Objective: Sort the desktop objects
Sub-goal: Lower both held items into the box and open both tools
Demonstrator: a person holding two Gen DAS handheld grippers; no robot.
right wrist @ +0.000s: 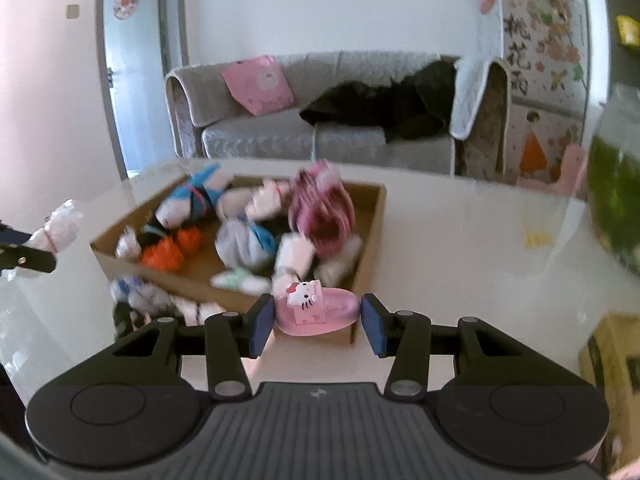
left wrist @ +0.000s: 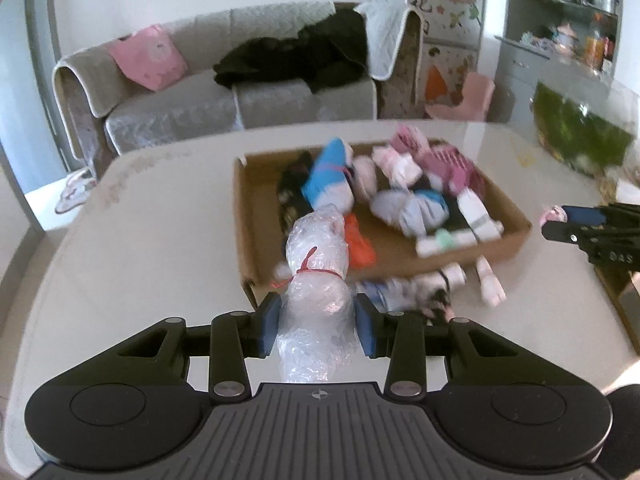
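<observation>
The bubble-wrap bundle (left wrist: 316, 304) was clamped between the left gripper (left wrist: 316, 320) jaws; the pink cat-faced item (right wrist: 318, 312) was held between the right gripper (right wrist: 318, 320) jaws, near the box (right wrist: 374, 232).

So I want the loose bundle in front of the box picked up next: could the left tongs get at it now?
Probably not yet. The left tongs are shut on the bubble-wrap bundle, so they are occupied. The loose sock bundle itself lies uncovered on the table, just outside the cardboard box.

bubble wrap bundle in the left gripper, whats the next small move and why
Probably carry it forward over the cardboard box and let go there. The left gripper is shut on the bubble wrap bundle, tied with red string, and the box just ahead already holds similar tied bundles, with bare floor at its left side.
</observation>
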